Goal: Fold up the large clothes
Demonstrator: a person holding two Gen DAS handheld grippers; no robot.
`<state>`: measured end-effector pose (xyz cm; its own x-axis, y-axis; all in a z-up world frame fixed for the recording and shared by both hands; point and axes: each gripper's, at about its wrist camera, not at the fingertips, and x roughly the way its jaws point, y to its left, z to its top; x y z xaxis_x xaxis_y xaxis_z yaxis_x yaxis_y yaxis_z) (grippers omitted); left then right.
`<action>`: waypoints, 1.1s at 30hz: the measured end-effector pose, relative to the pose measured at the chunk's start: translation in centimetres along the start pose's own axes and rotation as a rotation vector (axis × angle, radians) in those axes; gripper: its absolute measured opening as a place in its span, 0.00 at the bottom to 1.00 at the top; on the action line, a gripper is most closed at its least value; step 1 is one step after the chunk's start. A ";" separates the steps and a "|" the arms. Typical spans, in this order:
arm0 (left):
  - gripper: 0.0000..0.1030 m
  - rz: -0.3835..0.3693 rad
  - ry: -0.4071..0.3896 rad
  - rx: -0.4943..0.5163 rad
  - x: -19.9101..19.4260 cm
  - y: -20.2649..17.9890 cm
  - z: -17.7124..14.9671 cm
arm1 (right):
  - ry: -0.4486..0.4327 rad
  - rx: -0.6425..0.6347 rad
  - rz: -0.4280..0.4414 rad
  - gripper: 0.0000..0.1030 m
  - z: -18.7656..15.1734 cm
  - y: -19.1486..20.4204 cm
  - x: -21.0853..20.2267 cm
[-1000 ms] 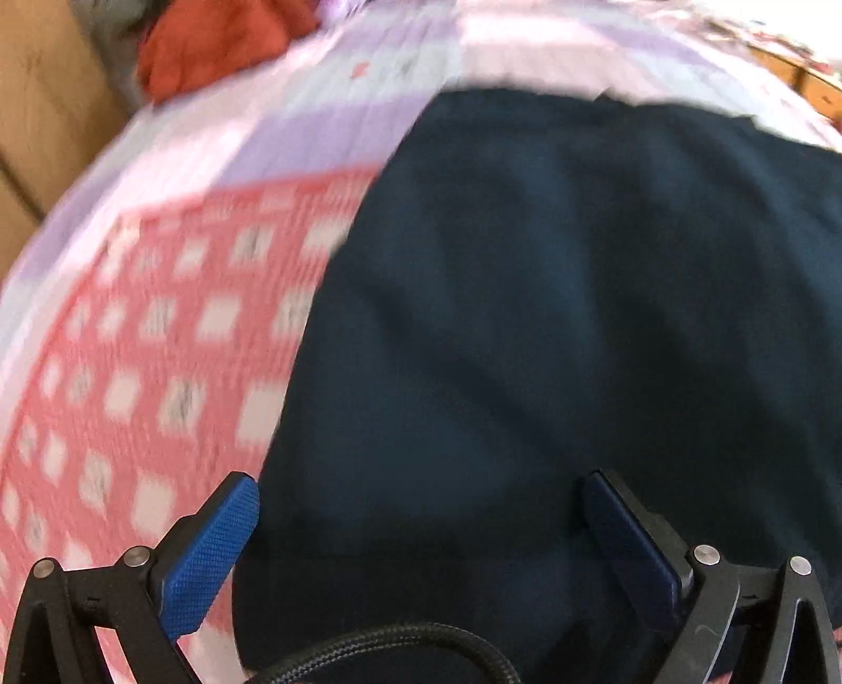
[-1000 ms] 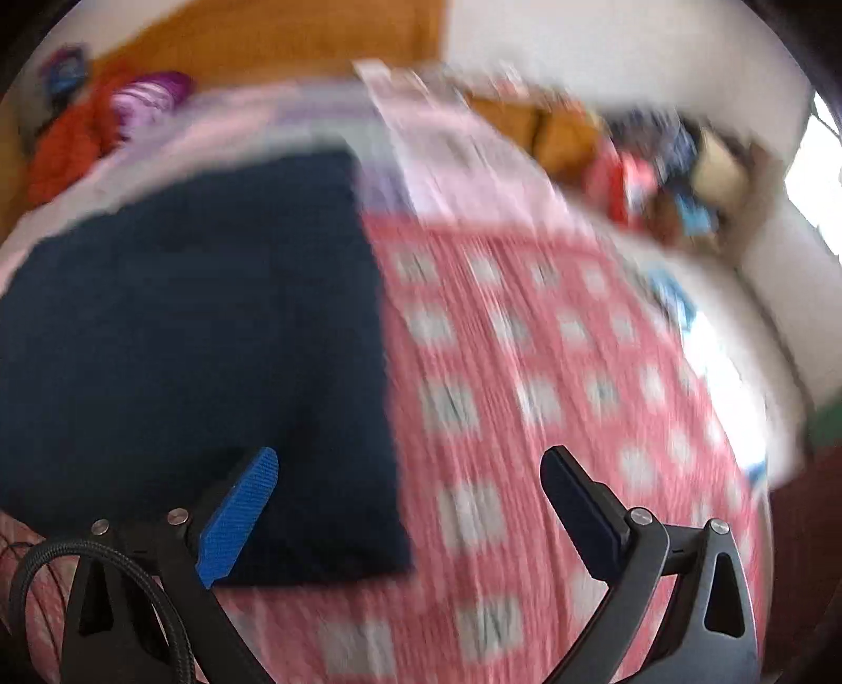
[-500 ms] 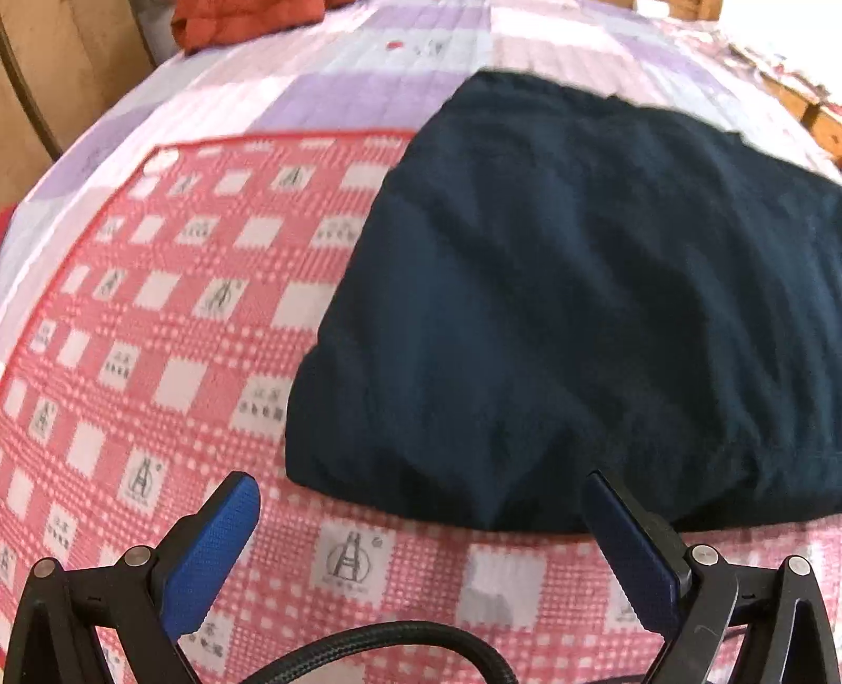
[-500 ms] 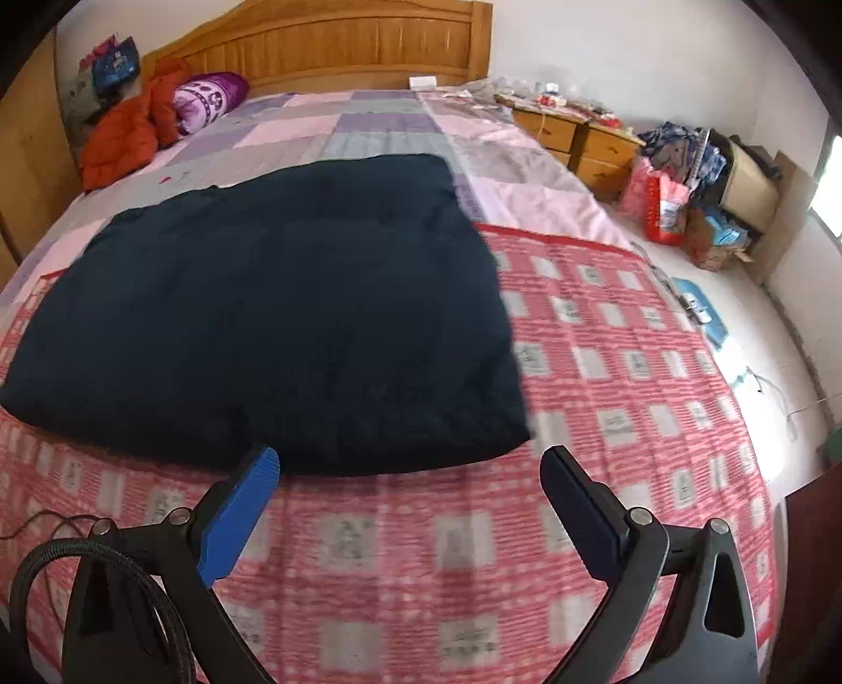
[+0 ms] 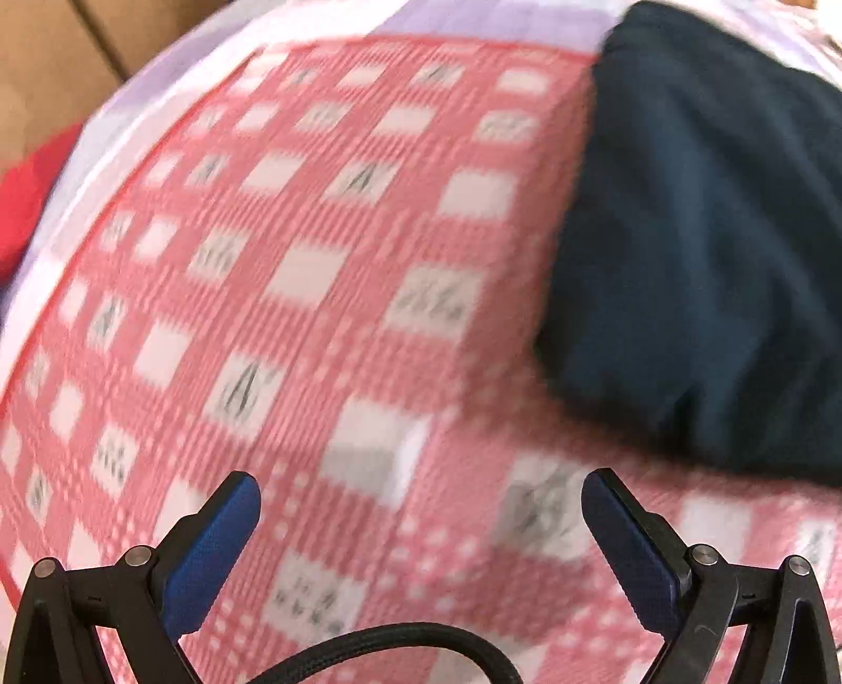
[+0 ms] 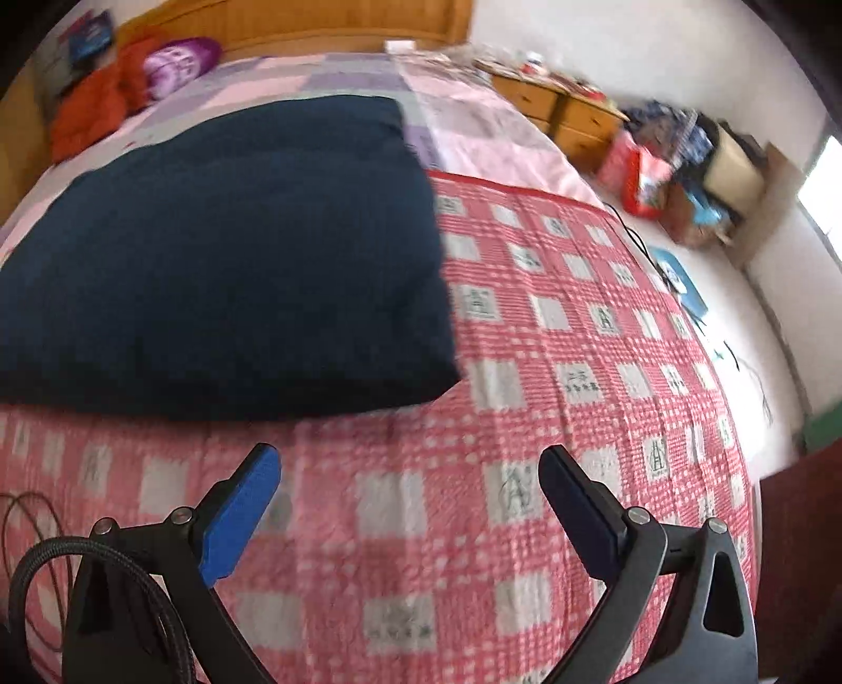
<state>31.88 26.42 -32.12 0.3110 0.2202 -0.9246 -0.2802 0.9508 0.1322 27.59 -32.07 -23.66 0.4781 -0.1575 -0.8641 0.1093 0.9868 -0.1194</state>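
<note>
A dark navy garment (image 6: 226, 252) lies folded into a broad rectangle on the bed; in the left wrist view it (image 5: 705, 252) fills the upper right. My left gripper (image 5: 421, 489) is open and empty, over the red checked blanket (image 5: 294, 294), left of and in front of the garment's near left corner. My right gripper (image 6: 408, 463) is open and empty, above the blanket (image 6: 568, 379) just in front of the garment's near right corner. Neither gripper touches the garment.
An orange garment (image 6: 94, 110) and a purple pillow (image 6: 179, 60) lie by the wooden headboard (image 6: 316, 26). Wooden bedside drawers (image 6: 568, 113) and a pile of bags and boxes (image 6: 689, 163) stand on the right. A black cable (image 6: 21, 526) trails at left.
Both grippers have drawn back from the garment and stay open. The left view has swung left, so the garment sits at its right; the right view has moved right and slightly closer.
</note>
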 end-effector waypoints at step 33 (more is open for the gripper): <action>0.96 -0.172 -0.153 0.125 -20.1 -13.5 -2.3 | -0.055 0.018 0.158 0.98 2.6 7.0 -11.6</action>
<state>27.35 8.67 -16.11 0.4806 0.0742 -0.8738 -0.0999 0.9946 0.0296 25.02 -23.47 -13.20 0.5373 -0.0032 -0.8434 0.0444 0.9987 0.0246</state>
